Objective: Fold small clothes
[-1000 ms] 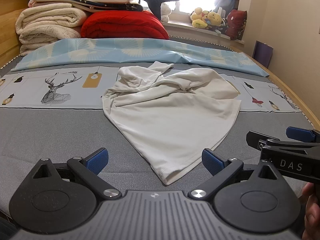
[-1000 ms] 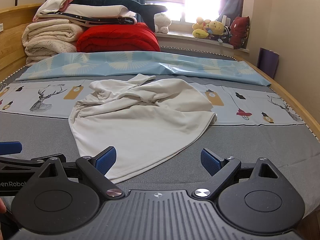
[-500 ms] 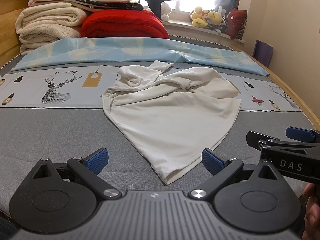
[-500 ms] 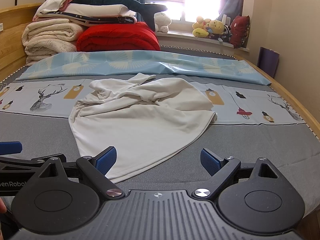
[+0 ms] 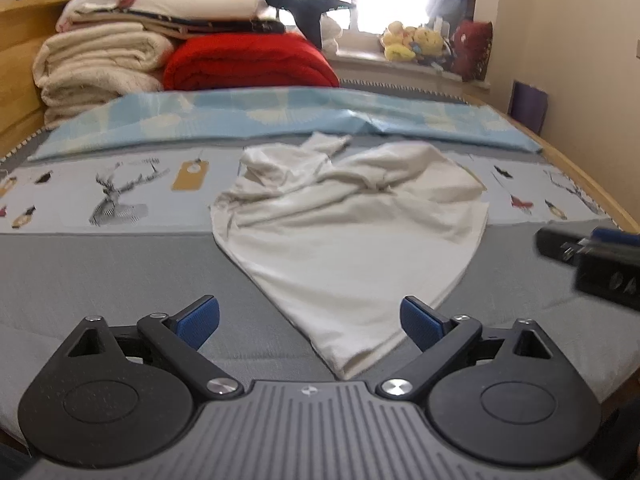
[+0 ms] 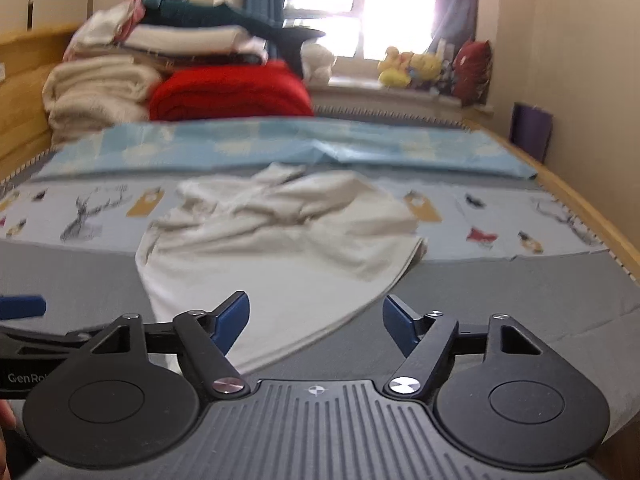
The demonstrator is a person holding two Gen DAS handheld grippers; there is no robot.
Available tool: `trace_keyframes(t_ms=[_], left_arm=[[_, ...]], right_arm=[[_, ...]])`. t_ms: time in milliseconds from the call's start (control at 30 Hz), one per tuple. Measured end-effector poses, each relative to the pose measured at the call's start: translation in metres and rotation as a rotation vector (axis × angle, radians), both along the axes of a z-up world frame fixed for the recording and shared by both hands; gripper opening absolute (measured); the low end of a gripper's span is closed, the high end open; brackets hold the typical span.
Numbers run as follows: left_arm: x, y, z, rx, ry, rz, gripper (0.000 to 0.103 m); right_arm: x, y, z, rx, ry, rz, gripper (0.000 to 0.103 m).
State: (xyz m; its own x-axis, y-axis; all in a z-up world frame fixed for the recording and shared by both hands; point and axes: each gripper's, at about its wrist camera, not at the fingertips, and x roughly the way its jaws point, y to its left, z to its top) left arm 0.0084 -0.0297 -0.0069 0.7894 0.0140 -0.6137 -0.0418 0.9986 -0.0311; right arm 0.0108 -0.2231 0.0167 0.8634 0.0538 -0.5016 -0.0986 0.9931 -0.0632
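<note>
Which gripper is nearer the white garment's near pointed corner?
Left. The left gripper frames the white garment corner between closing jaws; the right gripper, also closing, sits off to its right.

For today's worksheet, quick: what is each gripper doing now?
Left gripper: jaws closing, not yet gripping the white garment.
Right gripper: jaws closing, holding nothing.

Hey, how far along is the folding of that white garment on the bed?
Nothing looks folded: the white garment lies crumpled on the grey bed cover, its top bunched. In hand: the left gripper and right gripper hover at its near corner, jaws closing but gripping nothing. Left: spreading it flat, then every fold.
</note>
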Motion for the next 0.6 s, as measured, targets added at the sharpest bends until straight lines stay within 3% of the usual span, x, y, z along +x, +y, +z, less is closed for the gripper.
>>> trace_keyframes(t_ms=[233,400,500,600], left_arm=[[-0.001,0.012,0.013,-0.044,-0.013,0.024,0.069],[0.006,0.011,0.019,-0.094,0.015,0.018,0.046],[0.017,0.014,0.026,-0.151,0.097,0.034,0.045],[0.028,0.018,0.036,-0.180,0.123,0.036,0.045]], right_arm=[[0.012,-0.030,0.038,0.004,-0.119,-0.010,0.069],[0.041,-0.063,0.047,0.009,-0.098,-0.007,0.068],[0.052,-0.081,0.031,0.098,-0.044,-0.122,0.059],[0.055,-0.092,0.025,0.182,-0.042,-0.156,0.057]])
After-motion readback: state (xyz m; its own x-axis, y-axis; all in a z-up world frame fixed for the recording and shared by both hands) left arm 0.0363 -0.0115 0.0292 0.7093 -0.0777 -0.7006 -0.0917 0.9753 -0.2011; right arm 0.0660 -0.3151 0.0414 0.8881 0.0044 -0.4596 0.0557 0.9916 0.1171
